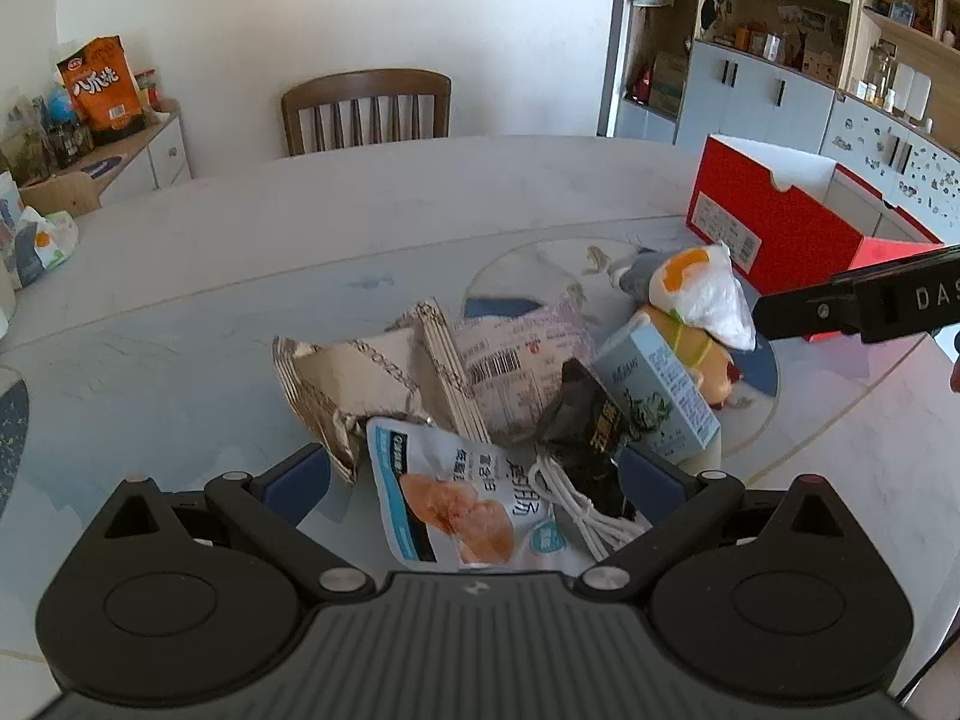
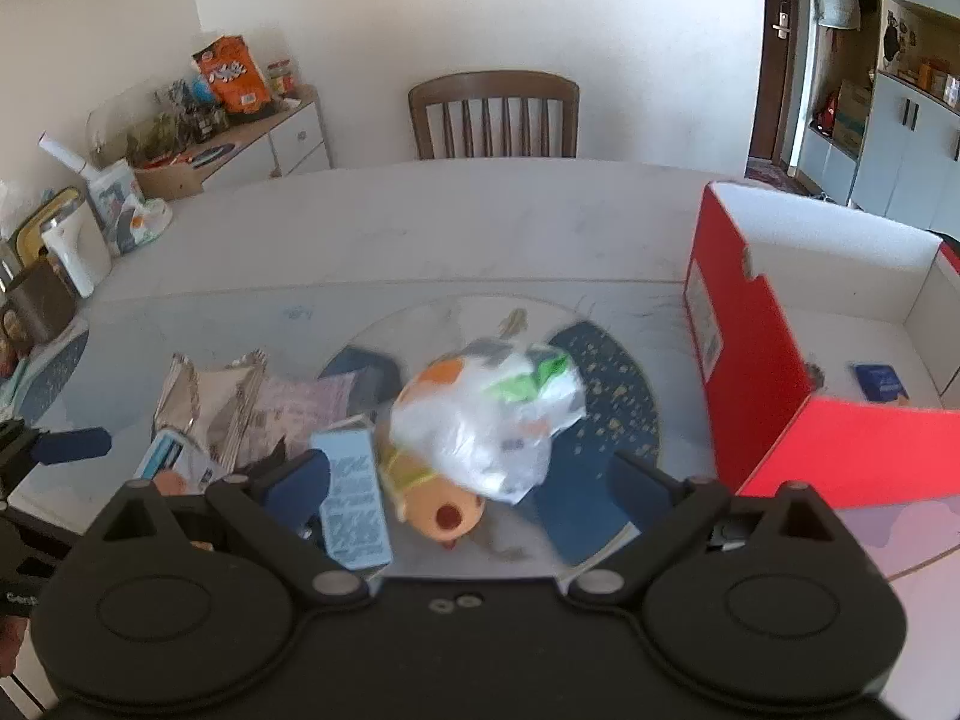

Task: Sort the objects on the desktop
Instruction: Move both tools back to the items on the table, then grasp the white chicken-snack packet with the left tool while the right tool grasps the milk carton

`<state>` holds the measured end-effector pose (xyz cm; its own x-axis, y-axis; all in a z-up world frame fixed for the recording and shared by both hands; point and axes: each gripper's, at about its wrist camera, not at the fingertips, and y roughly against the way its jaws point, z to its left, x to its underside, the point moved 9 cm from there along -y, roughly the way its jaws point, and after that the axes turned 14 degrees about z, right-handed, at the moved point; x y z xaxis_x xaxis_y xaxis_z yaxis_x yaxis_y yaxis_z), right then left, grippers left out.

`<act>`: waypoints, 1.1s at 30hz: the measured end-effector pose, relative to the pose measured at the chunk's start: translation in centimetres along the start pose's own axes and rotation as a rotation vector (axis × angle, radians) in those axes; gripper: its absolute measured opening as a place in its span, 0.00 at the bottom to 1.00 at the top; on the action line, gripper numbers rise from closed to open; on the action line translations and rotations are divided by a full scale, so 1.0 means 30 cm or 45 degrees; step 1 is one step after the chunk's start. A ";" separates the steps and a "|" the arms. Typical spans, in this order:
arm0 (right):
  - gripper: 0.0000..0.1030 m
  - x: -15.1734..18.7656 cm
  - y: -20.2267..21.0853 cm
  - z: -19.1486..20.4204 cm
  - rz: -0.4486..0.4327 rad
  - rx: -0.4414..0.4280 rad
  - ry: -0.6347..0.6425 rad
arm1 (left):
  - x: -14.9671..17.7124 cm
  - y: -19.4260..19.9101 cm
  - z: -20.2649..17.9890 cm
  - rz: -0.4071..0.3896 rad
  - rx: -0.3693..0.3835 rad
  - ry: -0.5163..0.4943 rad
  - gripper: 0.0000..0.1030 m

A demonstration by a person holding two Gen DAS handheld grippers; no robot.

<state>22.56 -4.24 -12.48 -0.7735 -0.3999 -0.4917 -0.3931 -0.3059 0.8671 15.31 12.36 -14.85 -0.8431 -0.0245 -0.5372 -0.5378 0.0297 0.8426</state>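
Both tongs are spread; nothing is pinched. The left gripper (image 1: 474, 480) is held low over the pile, with a white snack pouch (image 1: 462, 498) and a coiled white cable (image 1: 576, 510) between its fingers. The right gripper (image 2: 471, 480) is poised just short of a crinkled plastic bag (image 2: 498, 414) lying on a plush toy (image 2: 441, 510). The red box (image 2: 774, 372) stands to its right. Risk noted: on closing, the cable or the adjacent black packet (image 1: 585, 420) may be dragged along with the pouch; slippery film may slide out.
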 end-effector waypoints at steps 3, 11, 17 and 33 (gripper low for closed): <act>0.94 0.015 -0.009 0.021 0.005 -0.011 0.000 | 0.011 -0.010 -0.002 0.012 -0.002 -0.006 1.00; 0.86 0.053 -0.072 0.086 0.043 -0.002 0.050 | 0.058 -0.053 0.050 0.062 -0.012 0.050 0.99; 0.74 0.060 -0.119 0.149 0.096 -0.055 0.081 | 0.068 -0.084 0.067 0.084 0.037 0.077 0.93; 0.43 0.054 -0.195 0.135 0.177 -0.106 -0.007 | 0.043 -0.136 0.065 0.122 0.186 0.165 0.60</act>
<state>21.61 0.41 -18.03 -0.8202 -0.4389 -0.3669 -0.2396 -0.3188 0.9171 16.41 14.15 -19.06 -0.8877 -0.1430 -0.4377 -0.4583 0.1824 0.8699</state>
